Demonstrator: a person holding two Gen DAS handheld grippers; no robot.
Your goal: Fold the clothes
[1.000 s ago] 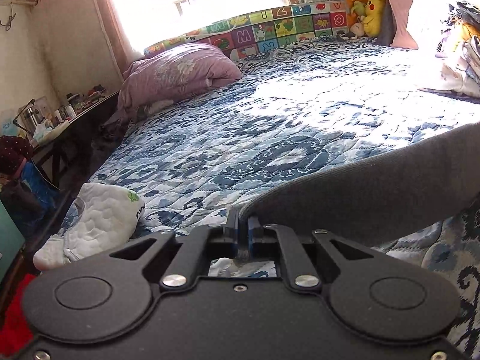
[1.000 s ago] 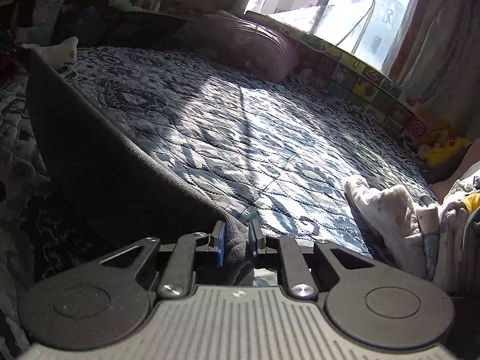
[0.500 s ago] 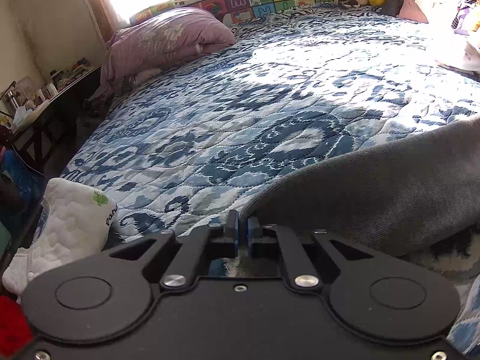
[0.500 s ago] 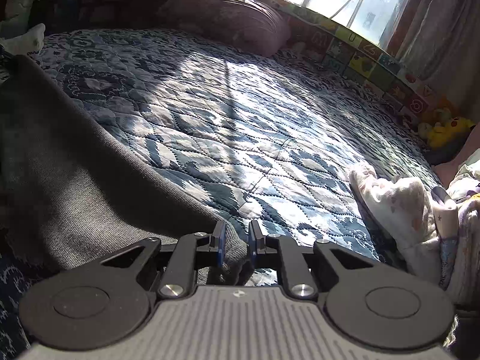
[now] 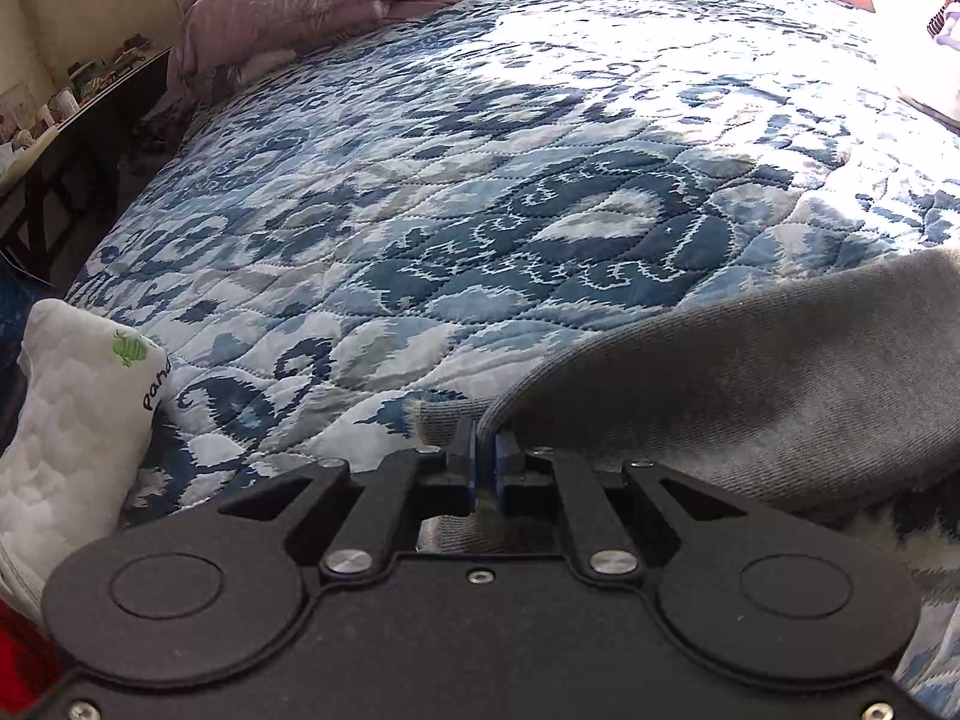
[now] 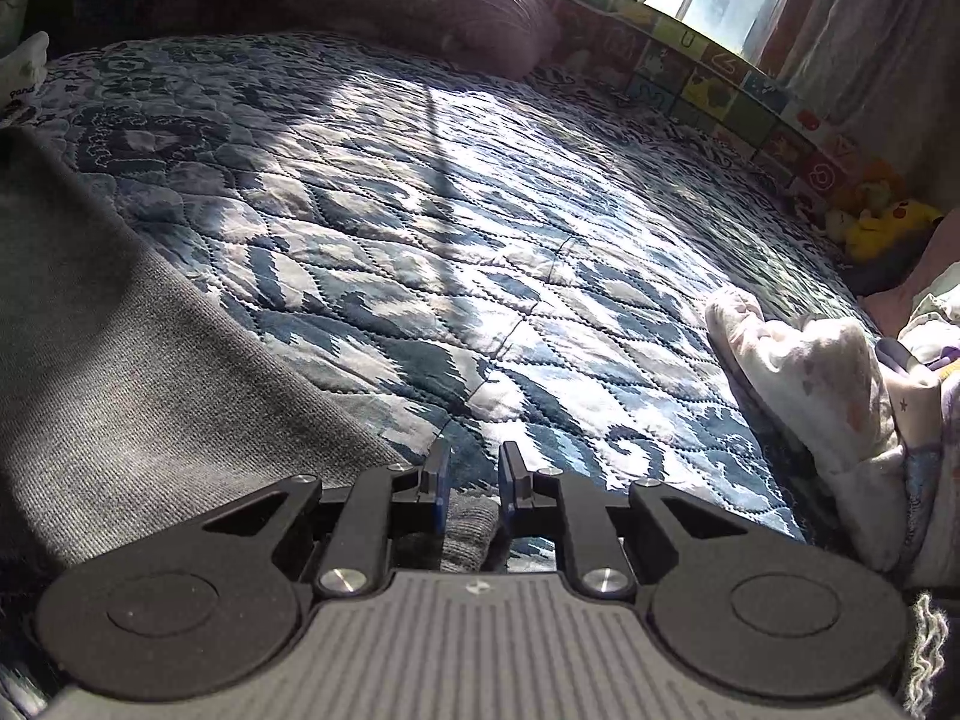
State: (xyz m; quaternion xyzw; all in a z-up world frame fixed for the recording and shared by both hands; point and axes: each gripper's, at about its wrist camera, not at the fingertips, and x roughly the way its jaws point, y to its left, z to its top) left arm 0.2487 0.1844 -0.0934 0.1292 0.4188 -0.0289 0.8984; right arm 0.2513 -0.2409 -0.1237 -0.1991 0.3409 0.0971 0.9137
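Blue-and-white patterned quilted bedspread fills both views, big sunlit open stretch running far toward the mauve floral pillow at far left and the strip of colourful alphabet play-mat panels along the far edge, so you've got plenty of clear room ahead. The grey knit fabric garment lies low on the near part of the bed, stretched left-right between your two tools, long axis across you. In the left wrist view it runs off to the right from your left gripper, jaws pressed together and clamped on a corner of its near-left edge. In the right wrist view the same grey cloth spreads to the left of your right gripper; its jaws stand apart, a bit of grey hem sits between and under them, not pinched as far as I can tell. So left tool has the hold, right looks let go. Right side is tighter: a pile of pale printed clothes sits just to its right. White quilted pillow with a green logo sits at near left by the bed edge. Yellow plush toy far right, well clear.
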